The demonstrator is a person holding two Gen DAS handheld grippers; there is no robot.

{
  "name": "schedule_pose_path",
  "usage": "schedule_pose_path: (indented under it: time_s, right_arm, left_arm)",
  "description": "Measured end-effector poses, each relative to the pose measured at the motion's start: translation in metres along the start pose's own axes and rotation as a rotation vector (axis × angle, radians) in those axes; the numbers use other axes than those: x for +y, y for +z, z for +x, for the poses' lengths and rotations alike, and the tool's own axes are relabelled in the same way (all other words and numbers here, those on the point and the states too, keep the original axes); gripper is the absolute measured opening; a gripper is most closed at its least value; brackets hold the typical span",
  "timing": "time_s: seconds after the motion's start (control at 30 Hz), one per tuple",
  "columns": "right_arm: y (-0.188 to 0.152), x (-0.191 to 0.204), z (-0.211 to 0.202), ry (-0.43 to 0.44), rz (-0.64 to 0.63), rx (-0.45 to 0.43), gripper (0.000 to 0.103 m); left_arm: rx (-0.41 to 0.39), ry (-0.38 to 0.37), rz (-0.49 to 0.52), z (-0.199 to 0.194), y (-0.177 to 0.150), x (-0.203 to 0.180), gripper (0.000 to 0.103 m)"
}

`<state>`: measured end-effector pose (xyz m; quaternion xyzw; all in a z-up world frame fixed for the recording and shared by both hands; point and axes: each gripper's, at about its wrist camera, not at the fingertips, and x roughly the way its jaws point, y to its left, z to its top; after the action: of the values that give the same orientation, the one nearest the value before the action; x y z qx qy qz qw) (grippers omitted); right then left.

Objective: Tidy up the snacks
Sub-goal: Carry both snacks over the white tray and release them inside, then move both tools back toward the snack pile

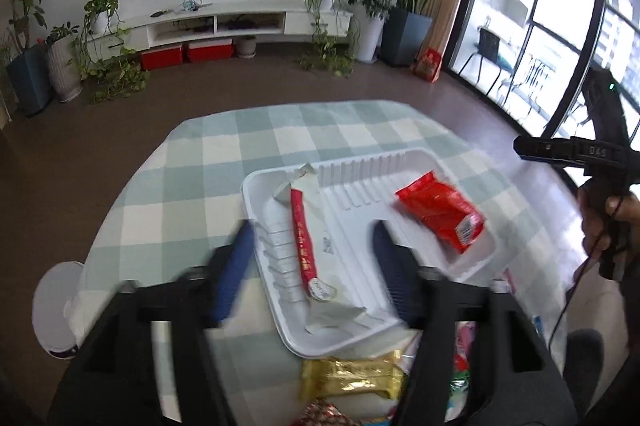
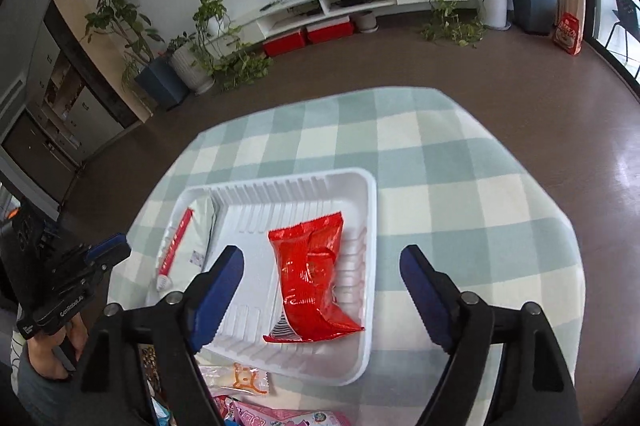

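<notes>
A white plastic tray (image 1: 404, 162) (image 2: 372, 266) sits on the checked tablecloth. In it lie a white packet with a red stripe (image 1: 303, 246) (image 2: 176, 246) at the left and a red snack bag (image 1: 440, 216) (image 2: 310, 274) at the right. My left gripper (image 1: 314, 238) is open and empty above the striped packet. My right gripper (image 2: 322, 262) is open and empty above the red bag. A gold-wrapped snack (image 1: 352, 378) and more loose snacks (image 2: 248, 380) lie at the table's near edge.
The round table with its green-and-white cloth (image 1: 280, 130) (image 2: 460, 166) stands in a living room with brown floor. A white round object (image 1: 56, 310) sits low at the left. The right gripper's body (image 1: 600, 146) shows at the right, the left gripper's body (image 2: 72, 278) at the left.
</notes>
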<state>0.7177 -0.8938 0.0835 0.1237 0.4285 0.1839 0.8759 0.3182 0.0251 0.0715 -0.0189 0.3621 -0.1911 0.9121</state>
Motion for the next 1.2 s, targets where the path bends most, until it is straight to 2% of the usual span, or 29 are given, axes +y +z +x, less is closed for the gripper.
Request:
schedule_pose_path:
  time_s: [0.07,0.13,0.23,0.3,0.4,0.47,0.5,0.57,0.6,0.7,0.77,0.87,0.93,1.0,1.1,1.2]
  right_arm:
    - [-0.001,-0.009,-0.04,0.073,0.047,-0.114,0.092]
    - [-0.009,-0.017,-0.073,0.143,0.126,-0.216,0.103]
    - [-0.032,-0.022,-0.112,0.228,0.189,-0.311,0.103]
    - [-0.053,-0.015,-0.128,0.253,0.168,-0.324,0.103]
    - [-0.098,-0.006,-0.152,0.315,0.18,-0.343,0.103]
    - [-0.13,-0.001,-0.164,0.339,0.205,-0.346,0.103]
    - [-0.151,0.001,-0.169,0.348,0.229,-0.339,0.103]
    - [-0.19,0.011,-0.174,0.323,0.249,-0.307,0.103]
    - [-0.208,0.019,-0.176,0.278,0.23,-0.293,0.103]
    - [-0.252,0.043,-0.17,0.066,0.136,-0.234,0.103]
    - [-0.275,0.06,-0.159,0.002,0.077,-0.162,0.103]
    - [-0.291,0.075,-0.148,-0.072,0.022,-0.092,0.103]
    - [-0.295,0.074,-0.149,-0.047,0.021,-0.103,0.103]
    - [-0.292,0.071,-0.153,-0.028,0.039,-0.126,0.103]
    - [-0.285,0.059,-0.158,-0.013,0.085,-0.131,0.103]
    - [-0.286,0.048,-0.16,0.02,0.12,-0.12,0.103]
  left_arm:
    - [-0.145,-0.035,-0.06,-0.046,-0.009,0.003,0.103]
    - [-0.217,-0.052,-0.105,-0.08,-0.02,0.004,0.103]
    - [-0.301,-0.052,-0.149,-0.124,-0.045,0.003,0.103]
    - [-0.337,-0.021,-0.14,-0.146,-0.066,-0.003,0.103]
    - [-0.316,0.006,-0.152,-0.168,-0.101,-0.012,0.103]
    - [-0.227,0.025,-0.181,-0.172,-0.125,-0.016,0.103]
    - [-0.194,0.066,-0.201,-0.174,-0.141,-0.02,0.103]
    - [-0.191,0.134,-0.221,-0.181,-0.169,-0.024,0.103]
    - [-0.182,0.14,-0.214,-0.18,-0.182,-0.028,0.103]
    - [-0.093,0.115,-0.196,-0.168,-0.213,-0.036,0.103]
    - [-0.09,0.055,-0.187,-0.17,-0.232,-0.047,0.103]
    - [-0.071,0.025,-0.051,-0.165,-0.245,-0.082,0.103]
    - [-0.042,0.029,0.068,-0.153,-0.246,-0.108,0.103]
    - [-0.021,-0.024,0.163,-0.142,-0.242,-0.128,0.103]
    - [0.034,-0.048,0.318,-0.121,-0.231,-0.154,0.102]
    - [0.124,-0.074,0.464,-0.087,-0.217,-0.173,0.091]
